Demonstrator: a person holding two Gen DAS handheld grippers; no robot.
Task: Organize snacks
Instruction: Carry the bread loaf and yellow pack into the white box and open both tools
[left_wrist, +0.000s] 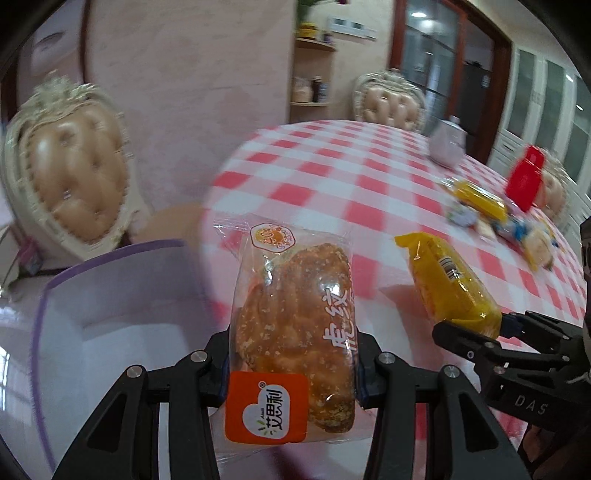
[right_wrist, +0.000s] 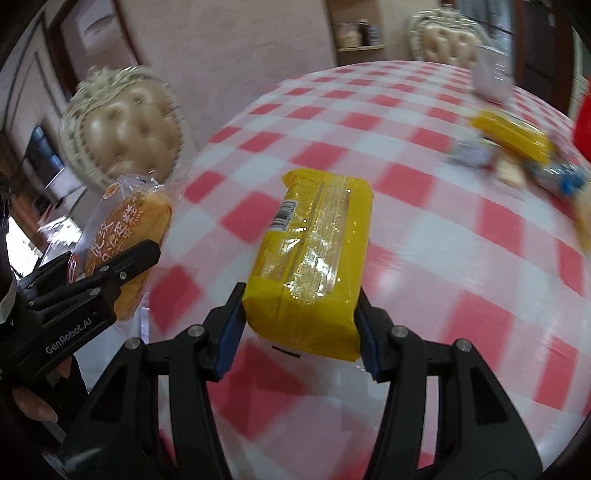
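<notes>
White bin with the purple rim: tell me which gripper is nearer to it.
Left. The left gripper, holding the cake packet, is right beside the bin; the right gripper is farther off over the checked table.

Two yellow snack packs: one held (right_wrist: 310, 258), one far right (right_wrist: 511, 134). One bread pack (left_wrist: 295, 317). Two chairs (left_wrist: 70, 177) (left_wrist: 391, 101).

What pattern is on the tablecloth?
Red and white checks on the tablecloth, clearest in the right wrist view.
</notes>
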